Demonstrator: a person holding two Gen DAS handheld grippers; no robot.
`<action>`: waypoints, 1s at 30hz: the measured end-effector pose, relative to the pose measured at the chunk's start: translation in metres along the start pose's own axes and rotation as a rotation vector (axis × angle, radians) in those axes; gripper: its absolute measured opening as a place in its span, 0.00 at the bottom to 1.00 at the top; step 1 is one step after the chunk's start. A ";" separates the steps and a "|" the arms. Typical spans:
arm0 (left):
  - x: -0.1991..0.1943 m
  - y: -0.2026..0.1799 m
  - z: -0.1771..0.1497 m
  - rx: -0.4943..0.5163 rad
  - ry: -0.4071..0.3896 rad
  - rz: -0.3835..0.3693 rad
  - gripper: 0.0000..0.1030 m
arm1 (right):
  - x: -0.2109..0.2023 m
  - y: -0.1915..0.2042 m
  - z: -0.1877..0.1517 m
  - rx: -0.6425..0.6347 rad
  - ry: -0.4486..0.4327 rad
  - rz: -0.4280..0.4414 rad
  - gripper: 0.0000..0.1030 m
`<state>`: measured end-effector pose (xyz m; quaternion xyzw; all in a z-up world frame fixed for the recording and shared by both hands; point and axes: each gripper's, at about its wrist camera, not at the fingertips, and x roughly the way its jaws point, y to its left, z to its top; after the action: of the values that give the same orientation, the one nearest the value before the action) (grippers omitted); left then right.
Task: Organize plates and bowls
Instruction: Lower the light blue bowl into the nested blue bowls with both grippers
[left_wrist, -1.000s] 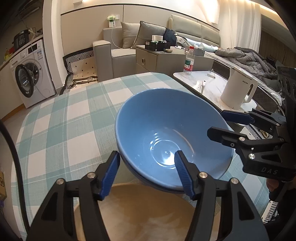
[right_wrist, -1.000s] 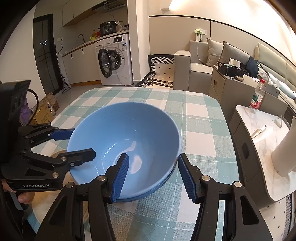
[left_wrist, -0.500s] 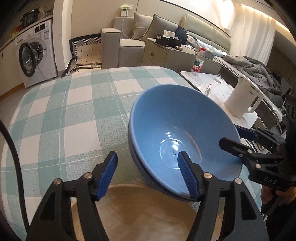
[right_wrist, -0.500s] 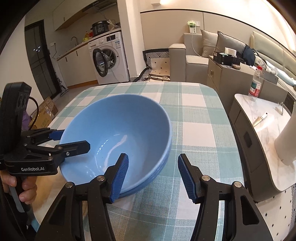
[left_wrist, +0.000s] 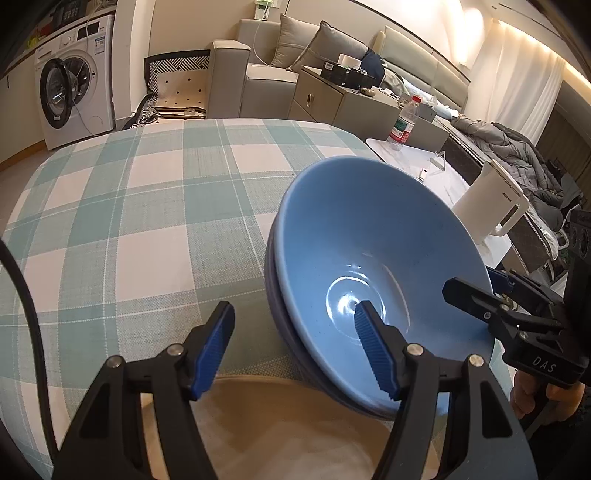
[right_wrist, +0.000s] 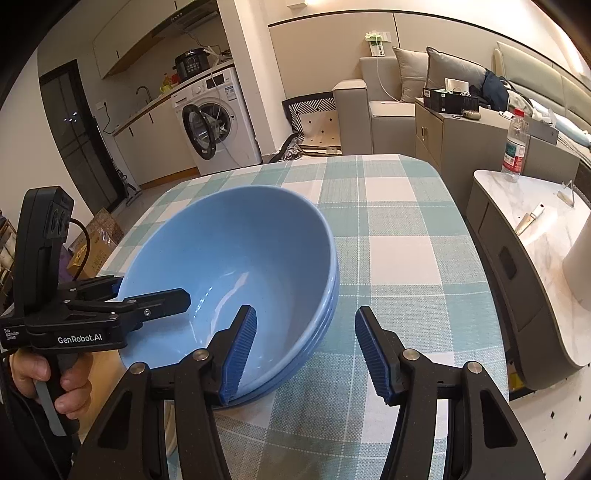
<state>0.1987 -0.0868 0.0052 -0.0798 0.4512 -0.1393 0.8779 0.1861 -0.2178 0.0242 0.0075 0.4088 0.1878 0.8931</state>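
Blue bowls (left_wrist: 373, 258), nested and empty, sit on the checked tablecloth (left_wrist: 147, 221), partly over a tan plate (left_wrist: 280, 424). Left gripper (left_wrist: 295, 347) and right gripper (right_wrist: 304, 354) each straddle the rim, jaws apart, the left's just widened.

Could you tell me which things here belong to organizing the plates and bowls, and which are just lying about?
Part of the job:
- stack of blue bowls, straddled at the rim by both tongs, not gripped
- tan plate beside the stack
- left tongs
- right tongs

Just lying about:
- water bottle
- white kettle
- washing machine
- sofa
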 end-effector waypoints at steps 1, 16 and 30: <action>0.000 0.001 0.000 -0.003 0.000 -0.005 0.67 | 0.000 0.000 0.000 -0.001 0.000 0.001 0.55; 0.003 -0.008 -0.003 0.043 0.004 -0.041 0.45 | 0.006 0.011 -0.004 -0.019 0.017 0.034 0.44; 0.000 -0.013 -0.003 0.069 -0.008 -0.021 0.43 | 0.002 0.012 -0.006 -0.030 0.002 0.024 0.44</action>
<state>0.1937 -0.0994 0.0072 -0.0547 0.4417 -0.1639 0.8804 0.1792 -0.2065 0.0208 -0.0010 0.4066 0.2047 0.8904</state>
